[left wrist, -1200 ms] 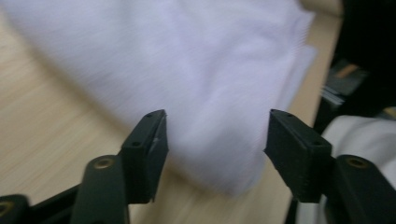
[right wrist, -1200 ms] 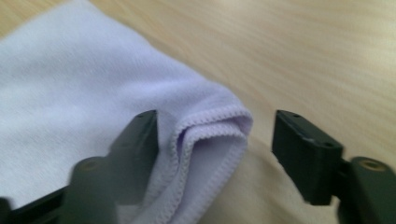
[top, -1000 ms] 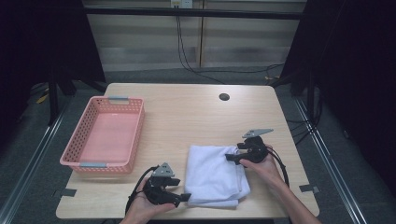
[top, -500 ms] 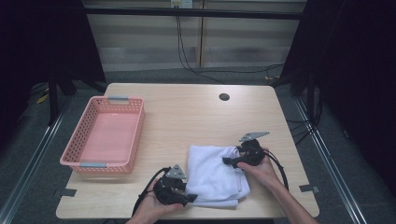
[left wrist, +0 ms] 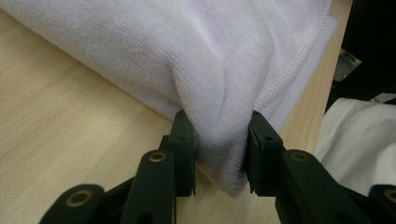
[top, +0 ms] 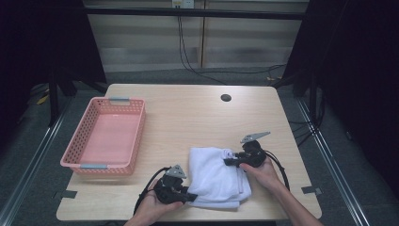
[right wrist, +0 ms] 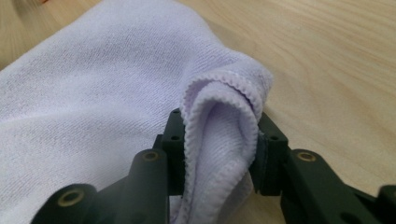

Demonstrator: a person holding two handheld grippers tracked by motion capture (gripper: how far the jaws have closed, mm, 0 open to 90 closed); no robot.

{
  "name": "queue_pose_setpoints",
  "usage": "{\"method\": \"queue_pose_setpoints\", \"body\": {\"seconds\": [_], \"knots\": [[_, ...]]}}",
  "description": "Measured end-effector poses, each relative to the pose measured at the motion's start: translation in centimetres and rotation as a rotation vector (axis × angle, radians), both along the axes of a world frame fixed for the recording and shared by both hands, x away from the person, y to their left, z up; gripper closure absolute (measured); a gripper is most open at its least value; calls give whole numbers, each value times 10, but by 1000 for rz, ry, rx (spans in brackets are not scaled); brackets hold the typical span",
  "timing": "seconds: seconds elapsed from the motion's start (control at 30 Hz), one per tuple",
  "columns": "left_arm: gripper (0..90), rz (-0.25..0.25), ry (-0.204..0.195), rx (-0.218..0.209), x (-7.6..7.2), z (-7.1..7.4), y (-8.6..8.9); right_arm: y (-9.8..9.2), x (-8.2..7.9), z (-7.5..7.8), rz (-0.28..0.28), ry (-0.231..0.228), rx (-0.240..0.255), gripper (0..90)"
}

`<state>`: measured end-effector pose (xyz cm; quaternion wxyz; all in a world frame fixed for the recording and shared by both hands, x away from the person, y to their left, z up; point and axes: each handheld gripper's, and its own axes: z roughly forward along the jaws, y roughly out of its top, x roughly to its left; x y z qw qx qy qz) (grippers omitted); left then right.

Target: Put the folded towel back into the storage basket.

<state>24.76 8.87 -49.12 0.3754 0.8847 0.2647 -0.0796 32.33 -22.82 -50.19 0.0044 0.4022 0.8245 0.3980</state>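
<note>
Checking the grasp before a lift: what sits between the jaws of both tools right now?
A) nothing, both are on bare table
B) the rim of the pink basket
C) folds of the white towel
C: both gripper views show the white towel bunched between each tool's black jaws.

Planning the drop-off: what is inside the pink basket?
The pink basket looks empty; its bare floor shows in the high view. The near wall hides a thin strip of the floor behind it.
</note>
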Motion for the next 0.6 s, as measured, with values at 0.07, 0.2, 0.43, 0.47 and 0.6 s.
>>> {"method": "queue_pose_setpoints", "body": {"seconds": [0.07, 0.2, 0.43, 0.47, 0.6], "knots": [[693, 4, 6, -4, 0, 0, 0, 0, 1, 1, 4, 7, 4, 663], [711, -7, 1, -25, 3, 6, 1, -2, 3, 2, 2, 17, 13, 683], [726, -8, -15, -68, 6, 18, 4, -2, 6, 10, -8, 19, 25, 698], [726, -8, -15, -73, 6, 19, 5, -2, 7, 13, -9, 17, 36, 698], [728, -2, -34, -93, 8, 27, 10, 0, 11, 20, -2, 11, 51, 699]]}}
